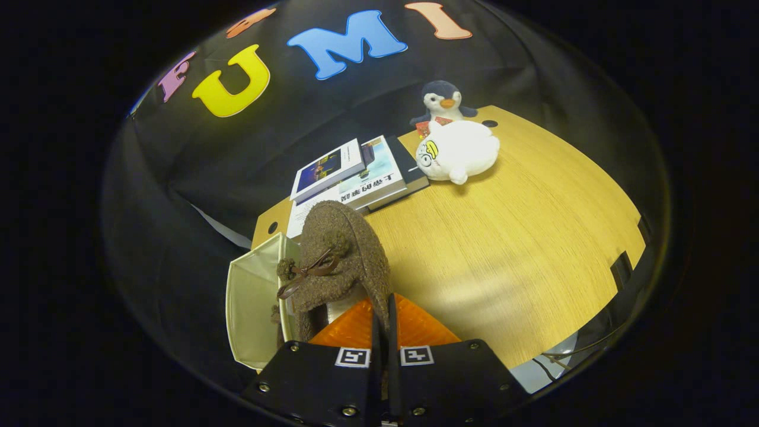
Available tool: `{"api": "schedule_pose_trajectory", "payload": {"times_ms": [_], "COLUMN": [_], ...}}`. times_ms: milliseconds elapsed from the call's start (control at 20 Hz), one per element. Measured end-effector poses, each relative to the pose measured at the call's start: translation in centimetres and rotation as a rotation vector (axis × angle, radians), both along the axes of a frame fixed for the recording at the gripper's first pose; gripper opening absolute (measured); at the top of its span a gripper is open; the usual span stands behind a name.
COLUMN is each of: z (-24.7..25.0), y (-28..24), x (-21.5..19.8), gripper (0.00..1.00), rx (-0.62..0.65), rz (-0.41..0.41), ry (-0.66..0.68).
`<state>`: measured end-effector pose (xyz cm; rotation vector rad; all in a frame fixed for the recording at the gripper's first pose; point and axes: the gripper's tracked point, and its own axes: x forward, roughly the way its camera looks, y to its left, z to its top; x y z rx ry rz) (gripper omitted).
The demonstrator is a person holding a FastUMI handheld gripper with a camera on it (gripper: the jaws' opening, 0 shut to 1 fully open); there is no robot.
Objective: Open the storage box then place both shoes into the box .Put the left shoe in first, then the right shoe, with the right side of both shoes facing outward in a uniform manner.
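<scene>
The gripper (382,323) is clamped on the heel edge of a brown fuzzy slipper (338,261), lower centre of frame. The open storage box (252,308) lies immediately left. Step: carrying a shoe. Next: lower it sideways into the box.

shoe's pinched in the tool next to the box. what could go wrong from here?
1. The tool pinches only a thin edge of the brown fuzzy shoe, so it may slip or swing.
2. The shoe hangs at the storage box wall and could snag or push it.
3. The box sits at the table edge and might be knocked off.
</scene>
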<state>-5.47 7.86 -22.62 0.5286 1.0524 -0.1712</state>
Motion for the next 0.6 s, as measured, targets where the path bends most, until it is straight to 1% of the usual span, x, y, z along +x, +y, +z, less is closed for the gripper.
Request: {"api": "schedule_pose_trajectory", "payload": {"times_ms": [400,600], "z": [1.0,1.3], "y": [5.5,8.3], "x": [2.0,3.2], "gripper": [0.04,0.05], "rx": [0.005,0.033], "rz": [-0.014,-0.017], "ry": [-0.033,-0.044]}}
